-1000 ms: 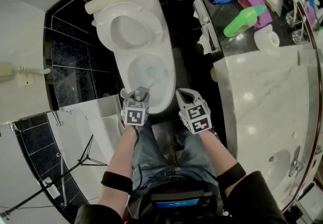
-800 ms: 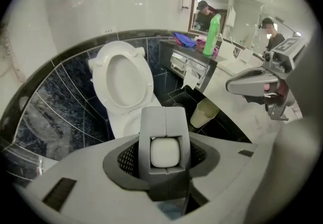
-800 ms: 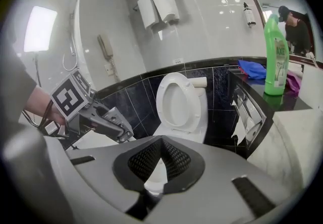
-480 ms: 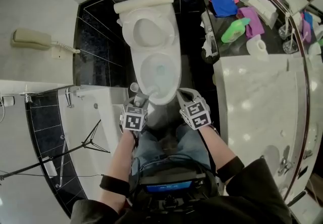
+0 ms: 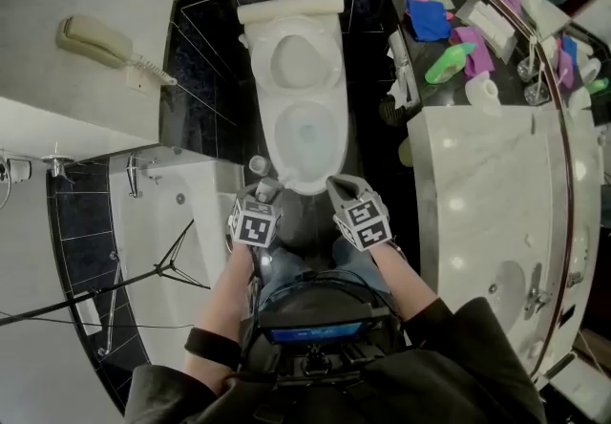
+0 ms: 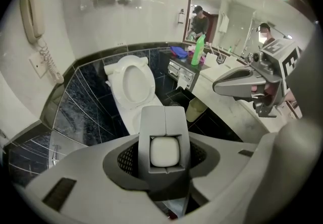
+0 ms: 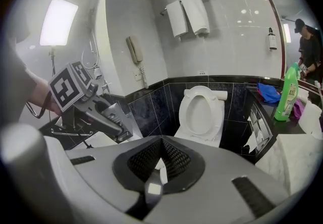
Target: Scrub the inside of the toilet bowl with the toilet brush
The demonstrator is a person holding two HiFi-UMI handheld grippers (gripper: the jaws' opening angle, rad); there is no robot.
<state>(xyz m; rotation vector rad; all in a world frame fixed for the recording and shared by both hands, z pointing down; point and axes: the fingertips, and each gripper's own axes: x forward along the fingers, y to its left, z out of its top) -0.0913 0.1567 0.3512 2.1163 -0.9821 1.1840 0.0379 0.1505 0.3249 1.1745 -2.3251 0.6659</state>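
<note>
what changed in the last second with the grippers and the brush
Both grippers drew up and back from the toilet bowl. The left gripper and right gripper were over its front rim; now they sit just short of it. Unchanged: the left stays shut on the grey brush handle, and the right stays shut and empty.

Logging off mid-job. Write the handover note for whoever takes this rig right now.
Left tongs: shut on a grey, white-capped handle, seemingly the brush's; its head is hidden.
Right tongs: shut, empty.
Both hang short of the bowl, seat up, nothing in it but water.
Round cup beside the bowl: maybe the holder.
Done: brush apparently in hand; scrubbing cannot be confirmed.
Left: probably lower the brush into the bowl and scrub inside.
</note>
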